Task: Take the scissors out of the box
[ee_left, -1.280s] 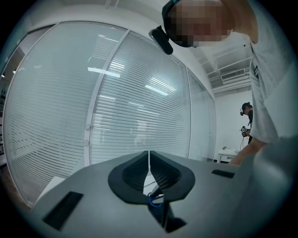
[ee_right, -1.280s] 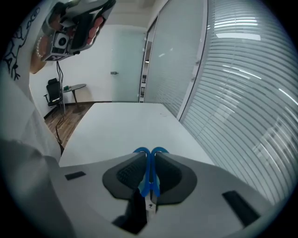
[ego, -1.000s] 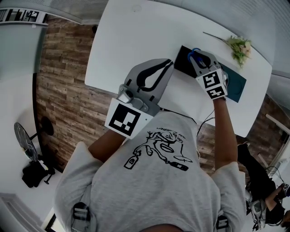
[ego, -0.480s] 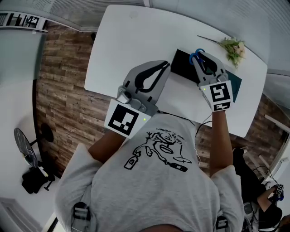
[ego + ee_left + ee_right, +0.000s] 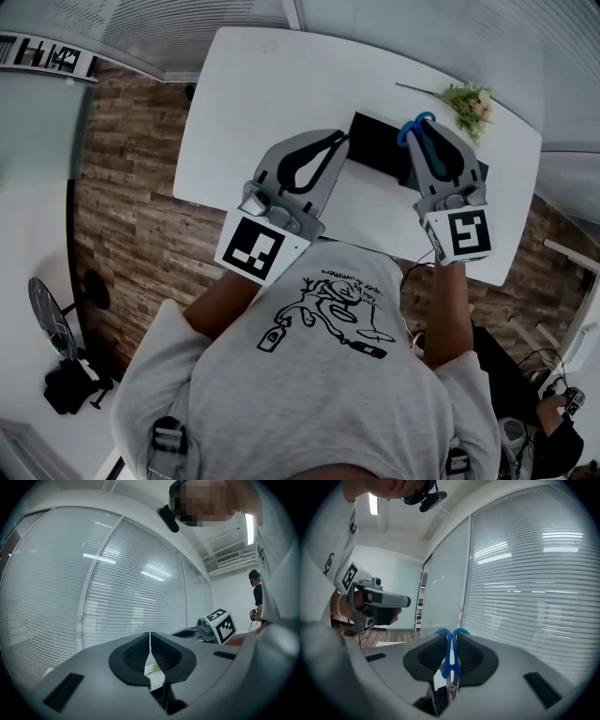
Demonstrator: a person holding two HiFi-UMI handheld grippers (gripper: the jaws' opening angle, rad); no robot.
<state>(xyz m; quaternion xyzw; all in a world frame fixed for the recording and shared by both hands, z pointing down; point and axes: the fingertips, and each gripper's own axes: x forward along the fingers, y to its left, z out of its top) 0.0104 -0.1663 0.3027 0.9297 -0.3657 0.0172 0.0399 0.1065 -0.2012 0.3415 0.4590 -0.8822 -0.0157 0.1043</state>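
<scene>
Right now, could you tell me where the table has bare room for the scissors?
The widest bare patch is on the table, left of the box and beyond the left tool. Crowded on the right: box, flower sprig, right tool holding scissors.

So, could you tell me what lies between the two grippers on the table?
In the head view, the dark box lies between the left gripper and the right gripper, whose jaws hold the scissors.

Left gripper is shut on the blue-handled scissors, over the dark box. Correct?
Wrong gripper. The right gripper view shows the right gripper shut on the scissors. The left gripper is shut with nothing between its jaws. The rest stands: blue handles, over the dark box.
</scene>
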